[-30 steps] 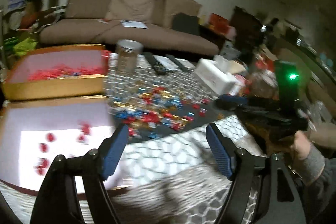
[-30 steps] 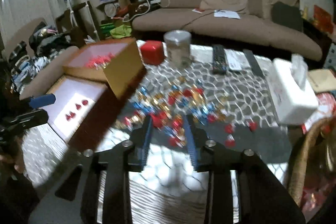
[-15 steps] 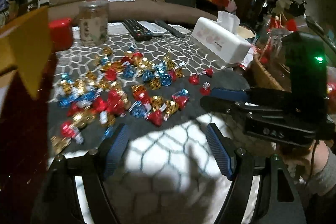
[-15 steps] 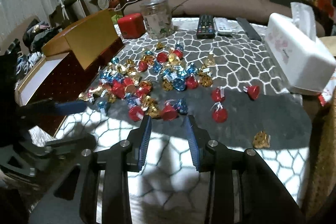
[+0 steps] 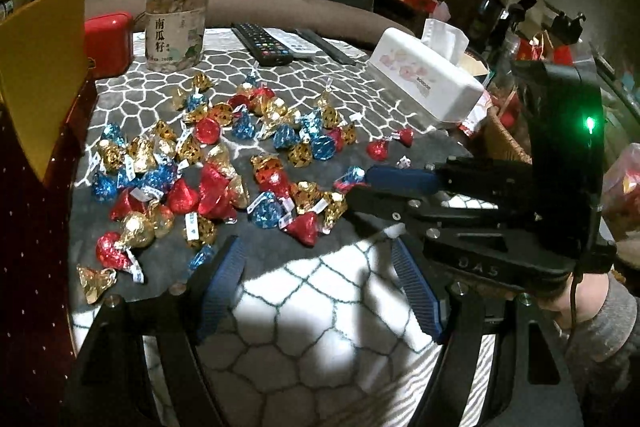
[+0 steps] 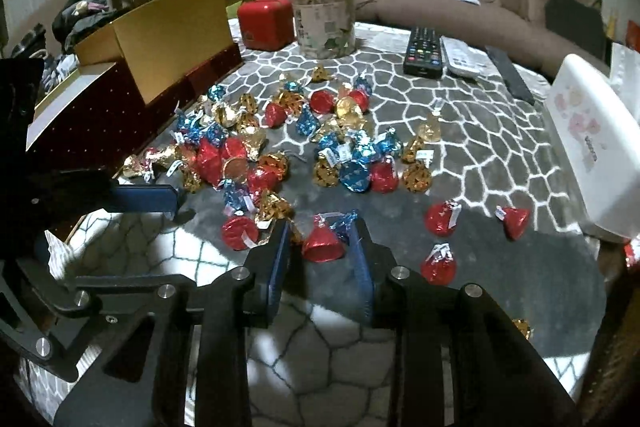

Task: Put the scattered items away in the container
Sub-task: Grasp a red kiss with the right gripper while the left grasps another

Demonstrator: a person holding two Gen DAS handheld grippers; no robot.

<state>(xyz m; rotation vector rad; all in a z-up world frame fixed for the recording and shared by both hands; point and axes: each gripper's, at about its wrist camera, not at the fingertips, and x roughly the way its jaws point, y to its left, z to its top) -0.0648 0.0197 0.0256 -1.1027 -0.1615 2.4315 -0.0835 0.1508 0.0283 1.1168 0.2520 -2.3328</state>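
1. Our right gripper (image 6: 320, 247) straddles a red candy (image 6: 323, 245) at the pile's near edge, jaws apart, not yet touching.
2. We lower squarely, close gently, avoiding the blue candy (image 6: 343, 223) behind.
3. Left gripper (image 5: 316, 281) hangs wide open; box (image 6: 120, 95) waits left.

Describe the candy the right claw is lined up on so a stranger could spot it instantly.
Start at the white tissue box, then cross the grey patterned cloth to the near edge of the candy pile. The red foil candy sits between the right claw fingers, a blue-wrapped one just behind it.
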